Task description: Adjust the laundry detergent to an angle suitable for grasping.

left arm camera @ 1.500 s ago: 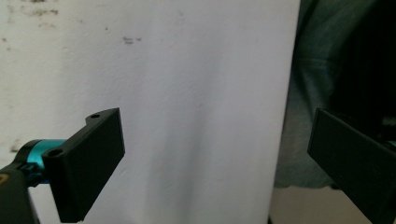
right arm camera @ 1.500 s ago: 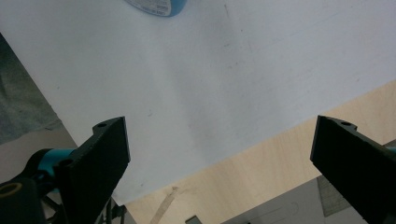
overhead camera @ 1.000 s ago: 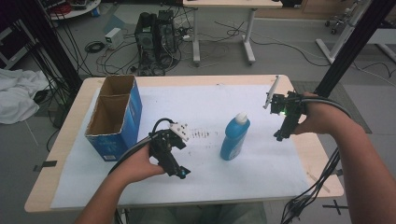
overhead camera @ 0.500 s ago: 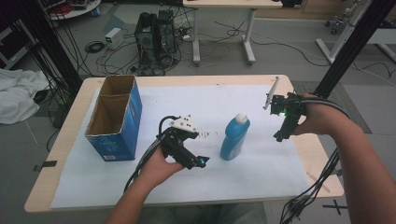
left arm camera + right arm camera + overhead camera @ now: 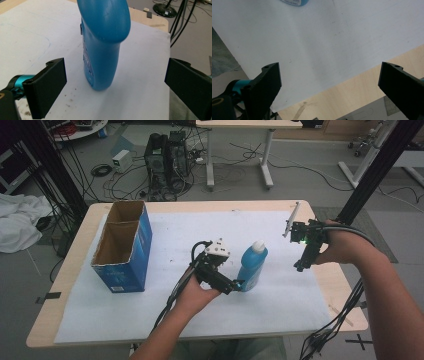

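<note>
Your left claw (image 5: 112,92) stands wide open and holds nothing, its two black jaws flanking the blue bottle (image 5: 102,42) without touching it, so what matters now is where you close. The bottle stands upright on the white sheet (image 5: 165,240) near the middle of the table (image 5: 75,270), its white cap (image 5: 258,245) on top, well apart from the open blue cardboard box (image 5: 122,252) at the left. It looks like a moulded plastic bottle with a smooth, glossy skin, so expect it to be slippery and to give a little under pressure; how full it is you cannot tell from here, so treat it as if it carried some liquid weight. The body is flattened and narrows toward its foot while swelling higher up (the left gripper view shows that bulge plainly), and I'd judge the waist just below the bulge the best place to take hold, where the widening above would keep it from sliding down through the jaws. Close squarely across the body, not on a curved edge, or it may twist out or tip, since a tall bottle on a small foot topples easily. Your right claw (image 5: 329,95) is also spread wide and empty, hovering over the sheet's edge well to the right of the bottle.
</note>
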Motion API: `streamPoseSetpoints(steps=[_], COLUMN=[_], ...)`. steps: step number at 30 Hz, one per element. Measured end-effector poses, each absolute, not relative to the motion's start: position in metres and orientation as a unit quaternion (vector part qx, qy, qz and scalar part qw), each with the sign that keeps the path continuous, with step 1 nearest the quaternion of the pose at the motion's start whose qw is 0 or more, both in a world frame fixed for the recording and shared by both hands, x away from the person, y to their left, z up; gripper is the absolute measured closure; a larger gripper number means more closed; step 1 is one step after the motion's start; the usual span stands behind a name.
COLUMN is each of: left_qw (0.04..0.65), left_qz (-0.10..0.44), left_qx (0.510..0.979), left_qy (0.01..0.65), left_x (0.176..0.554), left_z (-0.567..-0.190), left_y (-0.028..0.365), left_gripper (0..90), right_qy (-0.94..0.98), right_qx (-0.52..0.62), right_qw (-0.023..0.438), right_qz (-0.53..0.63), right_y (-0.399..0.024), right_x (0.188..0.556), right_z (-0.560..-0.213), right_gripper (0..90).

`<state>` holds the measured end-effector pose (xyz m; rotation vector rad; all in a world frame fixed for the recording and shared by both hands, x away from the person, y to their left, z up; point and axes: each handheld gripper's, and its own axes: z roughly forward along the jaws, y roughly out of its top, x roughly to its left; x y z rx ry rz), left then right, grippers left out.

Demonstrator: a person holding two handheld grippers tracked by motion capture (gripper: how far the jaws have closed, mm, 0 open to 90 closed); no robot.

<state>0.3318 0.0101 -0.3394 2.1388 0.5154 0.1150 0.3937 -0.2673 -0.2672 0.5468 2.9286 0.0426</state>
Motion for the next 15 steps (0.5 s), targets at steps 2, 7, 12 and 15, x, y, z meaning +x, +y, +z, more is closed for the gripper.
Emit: streamPoseSetpoints(steps=[2, 7, 12, 15], left_qw=[0.456, 0.449, 0.454, 0.461], left_qz=[0.048, 0.058, 0.068, 0.067], left_qx=[0.865, 0.867, 0.862, 0.857], left_qy=[0.206, 0.211, 0.213, 0.219], left_x=[0.335, 0.344, 0.35, 0.351], left_z=[-0.34, -0.341, -0.343, -0.344], left_y=[0.005, -0.008, -0.022, -0.029], left_gripper=[3.8, 3.8, 3.8, 3.8], right_qy=[0.979, 0.979, 0.979, 0.979], right_qx=[0.187, 0.185, 0.189, 0.188], right_qw=[0.081, 0.08, 0.077, 0.075], right_qz=[0.02, 0.018, 0.02, 0.016], right_y=[-0.267, -0.266, -0.27, -0.271], right_x=[0.393, 0.396, 0.397, 0.398], right_z=[-0.268, -0.268, -0.271, -0.272], right_gripper=[3.7, 3.7, 3.7, 3.7])
